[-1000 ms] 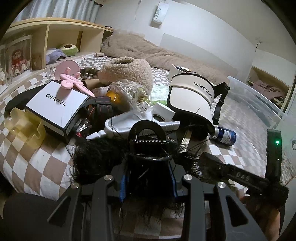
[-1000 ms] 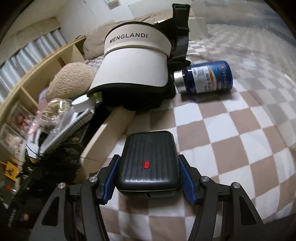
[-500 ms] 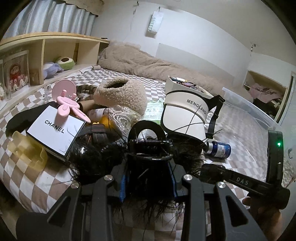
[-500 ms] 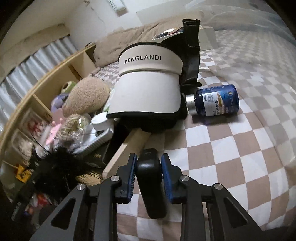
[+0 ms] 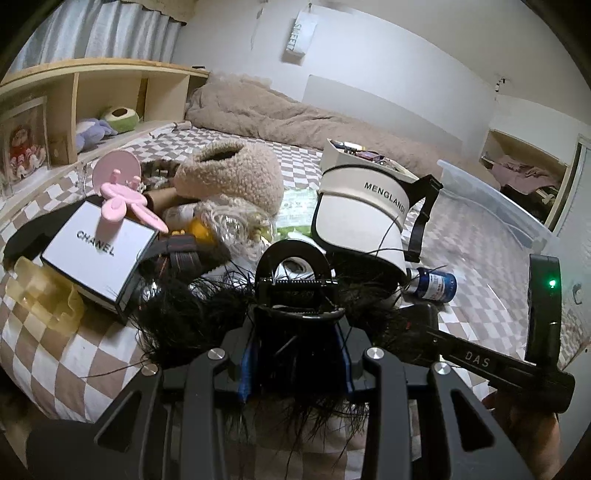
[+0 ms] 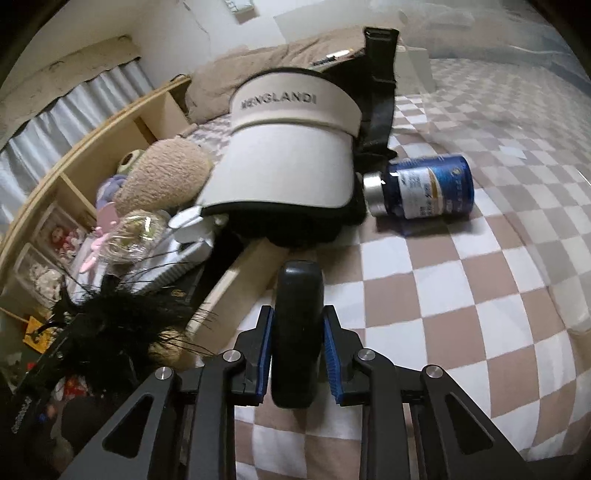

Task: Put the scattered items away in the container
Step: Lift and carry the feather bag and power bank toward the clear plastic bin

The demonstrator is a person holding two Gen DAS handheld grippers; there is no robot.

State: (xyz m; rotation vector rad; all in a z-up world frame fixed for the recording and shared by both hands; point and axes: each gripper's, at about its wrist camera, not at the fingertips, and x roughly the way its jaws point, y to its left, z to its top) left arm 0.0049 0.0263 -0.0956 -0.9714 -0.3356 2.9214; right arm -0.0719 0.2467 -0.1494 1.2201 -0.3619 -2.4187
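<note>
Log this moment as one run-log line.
left gripper: shut on black feathery clip | right gripper: shut on black case, edge-on | bottle: lying on bed | bin: nothing placed yet

A checked bedspread [image 6: 461,288] covers the bed. At the far end lies a rumpled beige duvet [image 5: 280,118]. Along the left runs a wooden shelf [image 5: 96,74] holding plush toys [image 5: 107,123] and framed pictures [image 5: 24,144], with grey curtains [image 5: 92,33] behind.
</note>
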